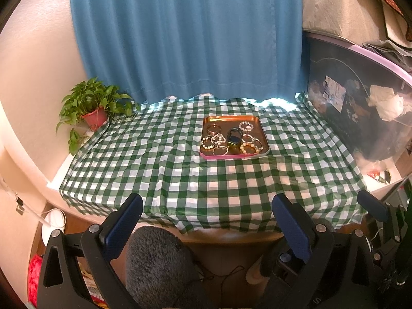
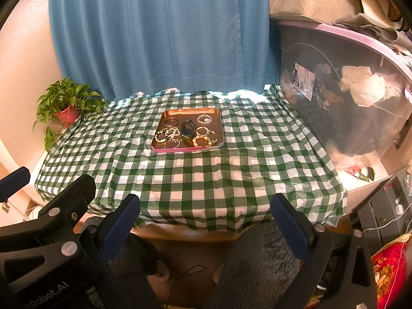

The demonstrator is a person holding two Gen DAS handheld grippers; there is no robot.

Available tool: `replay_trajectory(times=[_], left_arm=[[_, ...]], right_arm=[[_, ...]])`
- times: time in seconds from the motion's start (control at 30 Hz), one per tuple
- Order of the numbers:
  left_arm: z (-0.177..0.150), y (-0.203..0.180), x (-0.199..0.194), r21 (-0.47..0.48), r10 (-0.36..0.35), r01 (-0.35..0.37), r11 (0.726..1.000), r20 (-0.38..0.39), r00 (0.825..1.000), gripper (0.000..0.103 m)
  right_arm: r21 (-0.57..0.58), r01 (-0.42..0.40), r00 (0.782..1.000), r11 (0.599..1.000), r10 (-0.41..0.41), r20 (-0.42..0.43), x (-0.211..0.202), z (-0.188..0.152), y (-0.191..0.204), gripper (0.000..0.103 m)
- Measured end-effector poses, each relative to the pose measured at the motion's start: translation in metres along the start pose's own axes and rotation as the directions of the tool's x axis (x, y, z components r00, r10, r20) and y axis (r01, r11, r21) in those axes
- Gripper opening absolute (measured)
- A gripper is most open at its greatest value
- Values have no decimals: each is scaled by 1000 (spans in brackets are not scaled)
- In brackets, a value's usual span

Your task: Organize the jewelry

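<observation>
All the jewelry lies inside the tray [image 1: 262, 135], which sits on the table [image 1: 180, 180] toward its far edge, a little right of centre, with the checked cloth bare between it and the near edge. In the tray a dark watch [image 1: 233, 136] lies in the middle, its band running roughly near-to-far; a sparkly ring-shaped bracelet [image 1: 246, 126] sits at the far right corner, a plain bangle [image 1: 214, 129] at the far left, beaded bracelets [image 1: 215, 141] bunched along the left and a pale bead bracelet [image 1: 249, 148] at the near right corner, several of them touching or overlapping. Both tongs hang off the near edge of the table, well apart from the tray: the left gripper [image 1: 207, 212] spread wide and empty, the right gripper [image 2: 206, 211] likewise wide and empty. From either, the tray lies straight ahead and farther in; in the left view it sits slightly right of the gap, in the right view slightly left, so neither hand is clearly nearer. Pieces gathered in a tray would fit a heap awaiting sorting as well as a finished tidy-up; the pictures do not settle which.
</observation>
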State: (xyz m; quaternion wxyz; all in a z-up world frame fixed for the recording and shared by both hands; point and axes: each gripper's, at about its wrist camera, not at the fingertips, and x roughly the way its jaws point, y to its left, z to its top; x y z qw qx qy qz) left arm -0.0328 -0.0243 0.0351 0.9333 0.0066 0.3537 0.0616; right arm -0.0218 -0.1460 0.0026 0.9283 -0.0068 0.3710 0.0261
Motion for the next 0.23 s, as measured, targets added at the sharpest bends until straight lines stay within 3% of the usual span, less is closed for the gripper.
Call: replay_trajectory(times=[0.23], left_arm=[[-1,0,0,2,3,-3,1000,3,1000,100]], right_arm=[[0,-2,1000,1000,2,0,-1,-1,2,101]])
